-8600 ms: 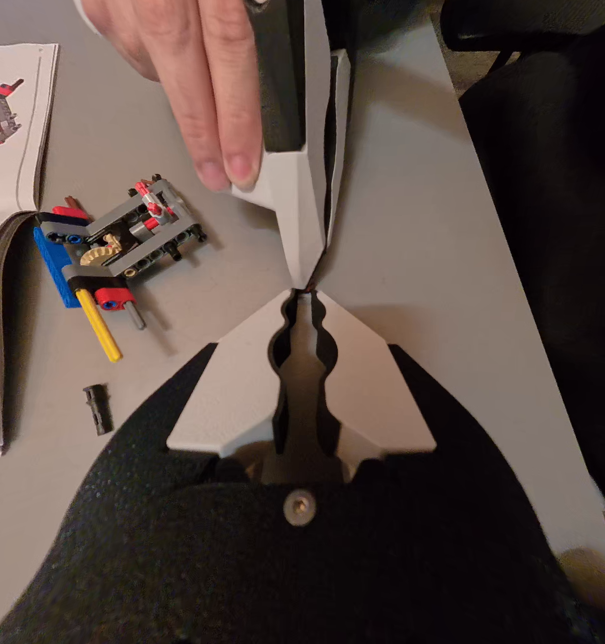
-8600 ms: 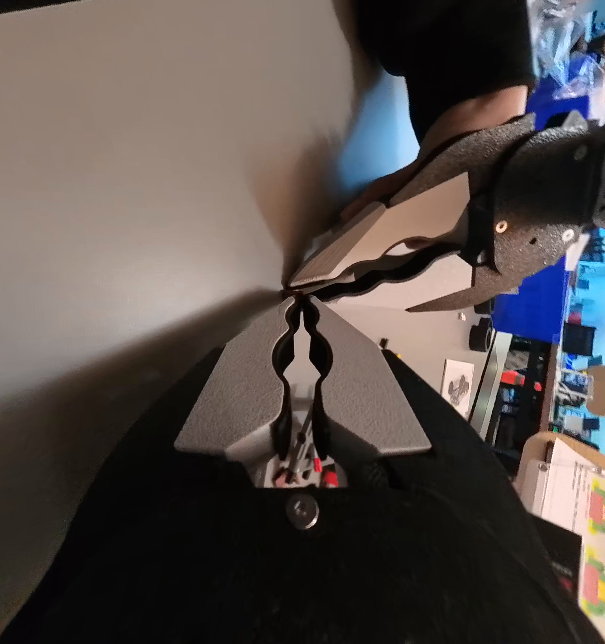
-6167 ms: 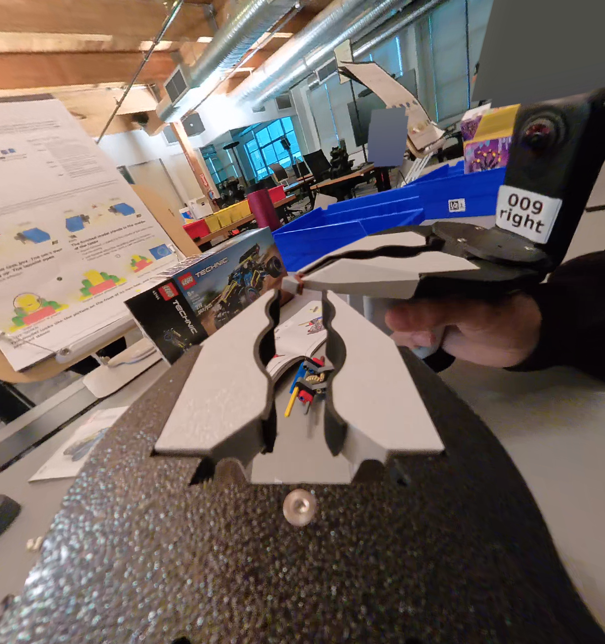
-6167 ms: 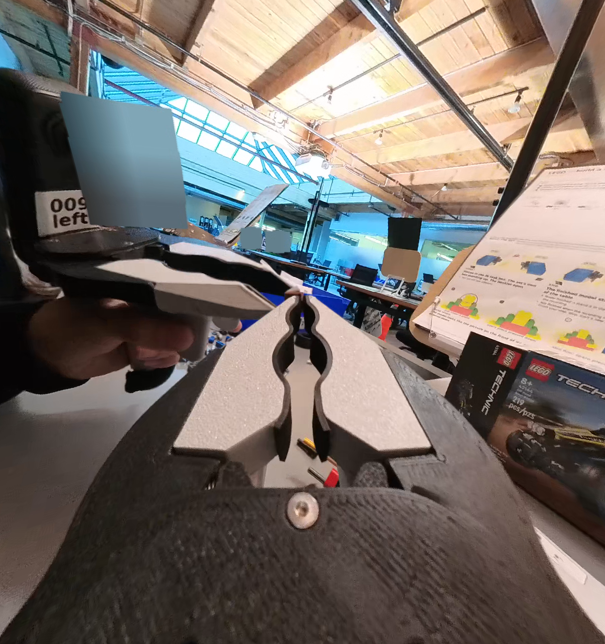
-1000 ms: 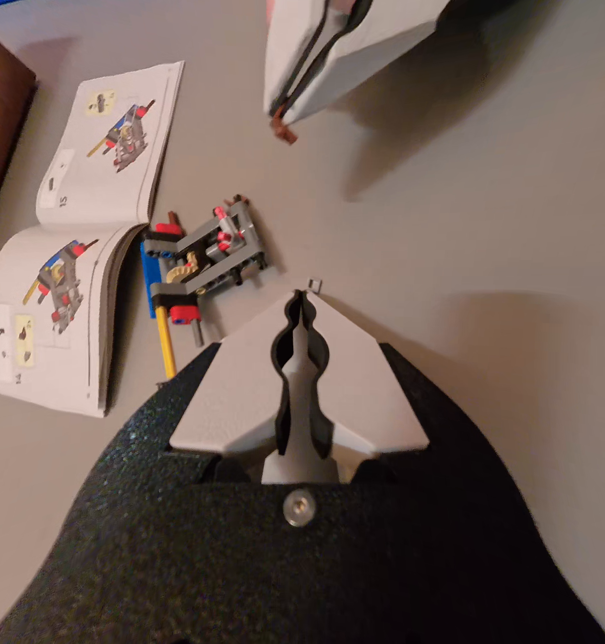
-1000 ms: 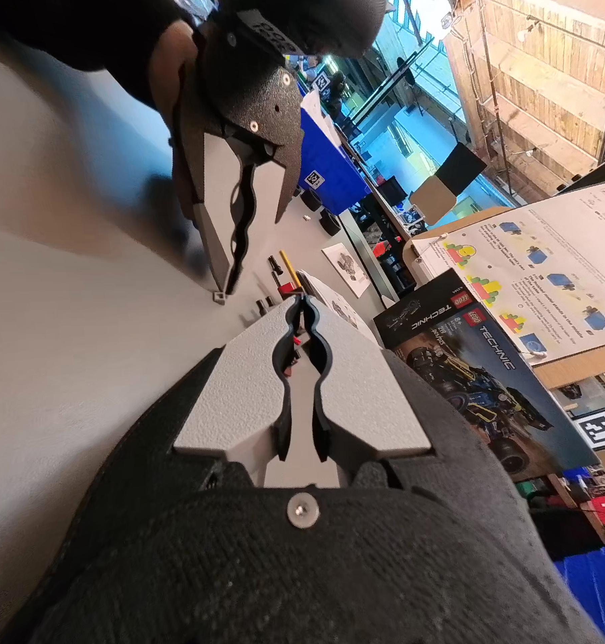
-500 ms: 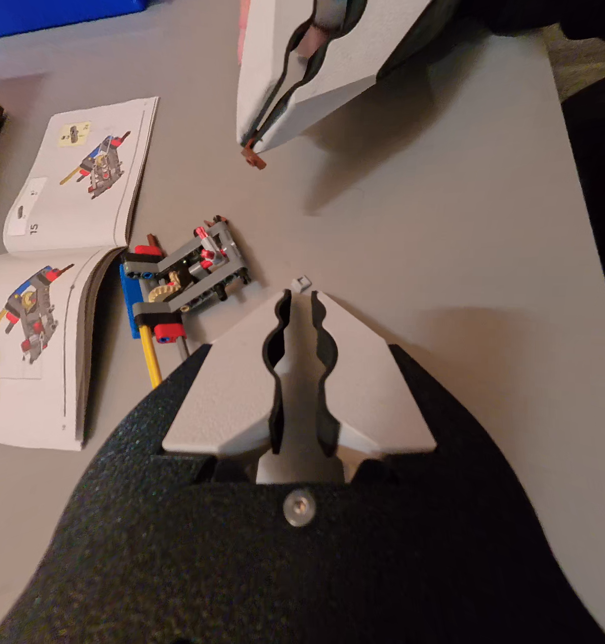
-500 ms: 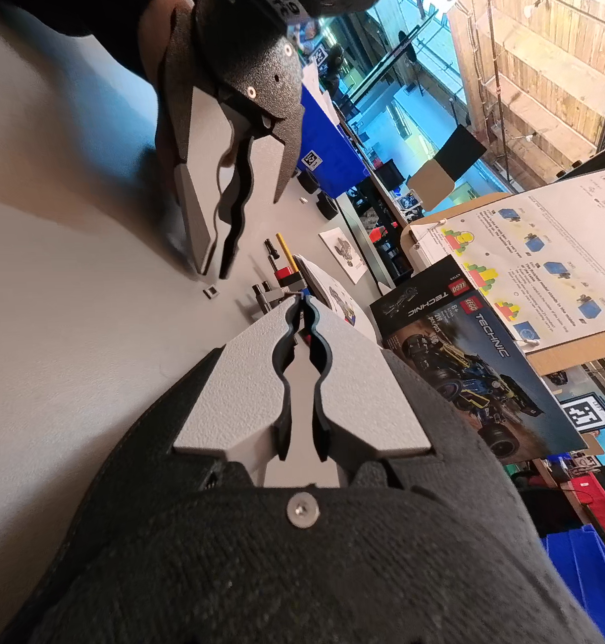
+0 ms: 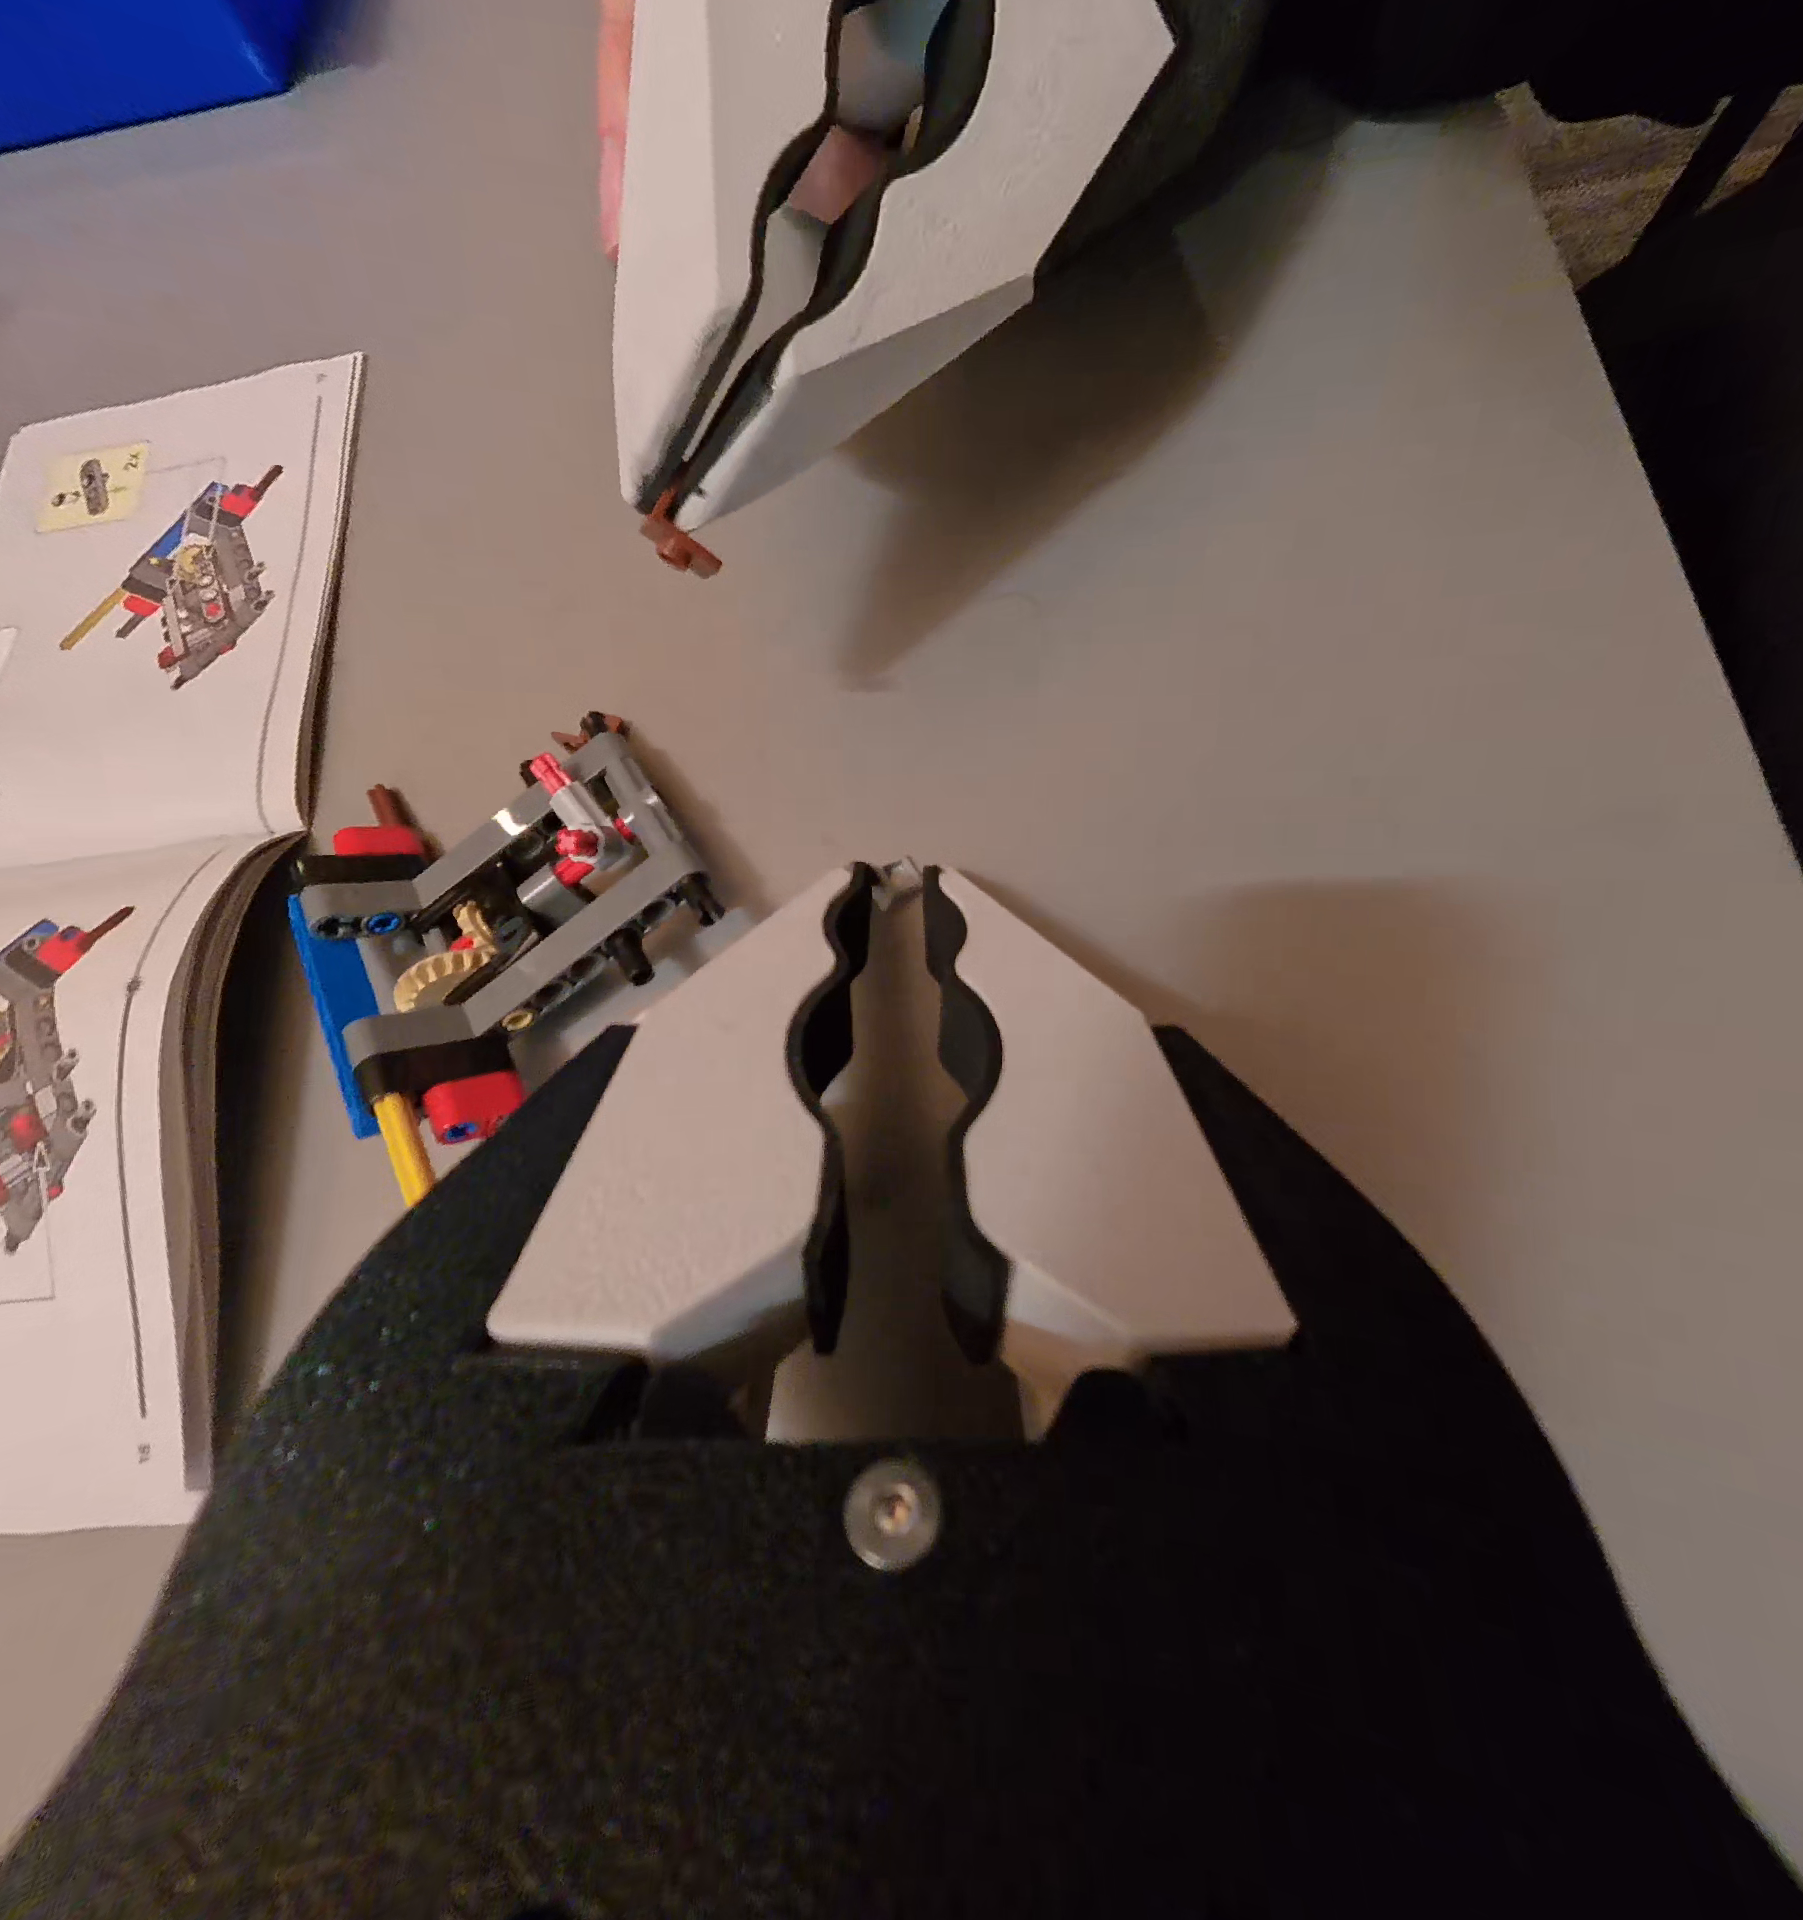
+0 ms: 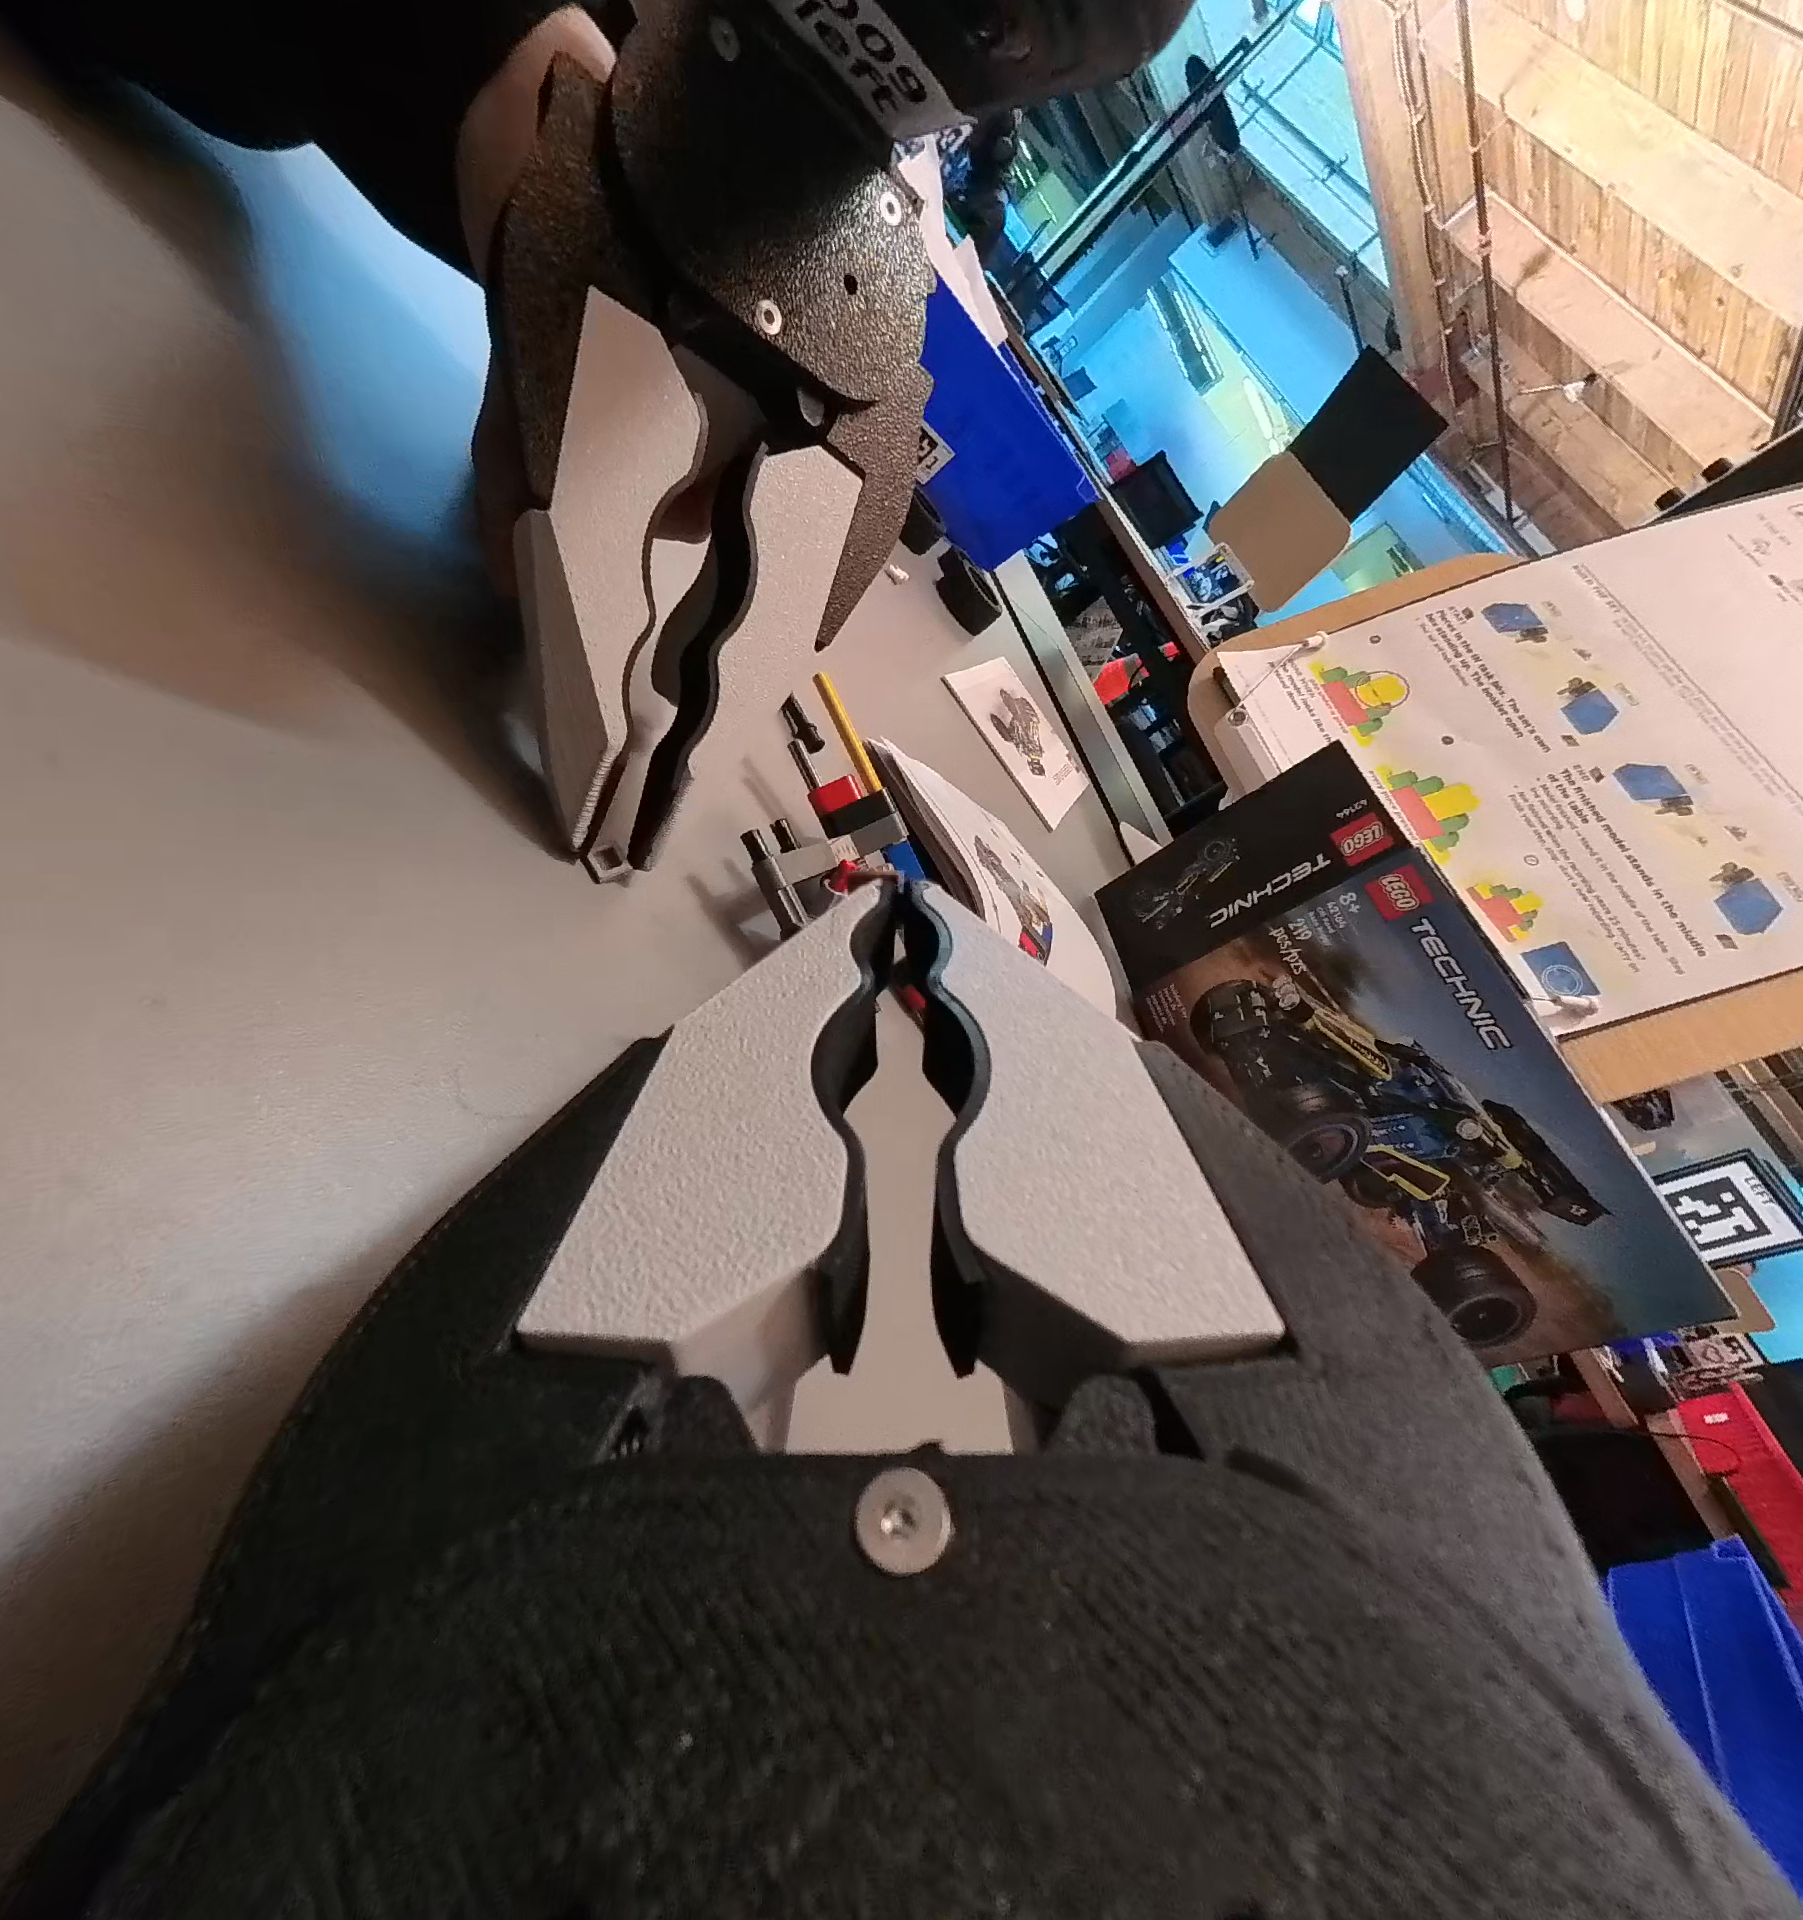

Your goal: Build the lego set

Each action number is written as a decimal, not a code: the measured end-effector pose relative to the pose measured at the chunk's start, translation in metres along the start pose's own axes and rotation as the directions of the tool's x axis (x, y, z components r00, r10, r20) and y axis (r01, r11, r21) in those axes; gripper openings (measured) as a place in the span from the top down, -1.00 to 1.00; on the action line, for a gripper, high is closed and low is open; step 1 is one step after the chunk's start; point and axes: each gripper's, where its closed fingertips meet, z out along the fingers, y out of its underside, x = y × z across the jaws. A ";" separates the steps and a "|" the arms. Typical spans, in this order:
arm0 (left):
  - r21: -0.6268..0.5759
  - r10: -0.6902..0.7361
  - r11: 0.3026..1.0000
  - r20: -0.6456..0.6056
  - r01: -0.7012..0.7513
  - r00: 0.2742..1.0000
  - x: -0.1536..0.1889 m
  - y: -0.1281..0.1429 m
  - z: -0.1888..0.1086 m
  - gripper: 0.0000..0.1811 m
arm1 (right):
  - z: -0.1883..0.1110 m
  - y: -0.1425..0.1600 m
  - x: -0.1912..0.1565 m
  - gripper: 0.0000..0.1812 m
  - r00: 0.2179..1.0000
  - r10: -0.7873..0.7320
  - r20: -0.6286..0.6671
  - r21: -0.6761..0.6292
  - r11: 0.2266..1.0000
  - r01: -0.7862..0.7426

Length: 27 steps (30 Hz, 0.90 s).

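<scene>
Jaws of the left gripper (image 9: 889,896) have narrowed around the small grey piece (image 9: 895,889) right of the chassis (image 9: 507,940), likely regrasping; right gripper (image 9: 681,511) pinches a brown pin (image 9: 681,548).

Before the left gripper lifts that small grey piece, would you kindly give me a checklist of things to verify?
1. Small grey piece sits between the left gripper tips: ok.
2. Left gripper firmly closed on that piece: cannot tell; a narrow gap shows between the fingers.
3. Right gripper shut on the brown piece at its very tips: ok.
4. The two grippers are apart, with bare table between them: ok.
5. Partial assembly lies on the table beside the open booklet: ok.
</scene>
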 end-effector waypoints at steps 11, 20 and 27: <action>-0.007 -0.095 0.995 -0.061 0.095 0.994 0.010 -0.003 0.003 0.91 | 0.002 0.009 0.003 1.00 1.000 -0.027 -0.016 -0.041 0.999 0.026; -0.007 -0.116 0.993 -0.082 0.116 0.990 0.010 -0.003 0.003 0.90 | 0.004 0.017 0.006 1.00 0.999 -0.046 -0.025 -0.072 0.996 0.044; -0.006 -0.121 0.993 -0.087 0.121 0.989 0.010 -0.003 0.003 0.90 | 0.006 0.020 0.004 1.00 0.998 -0.057 -0.010 -0.087 0.995 0.056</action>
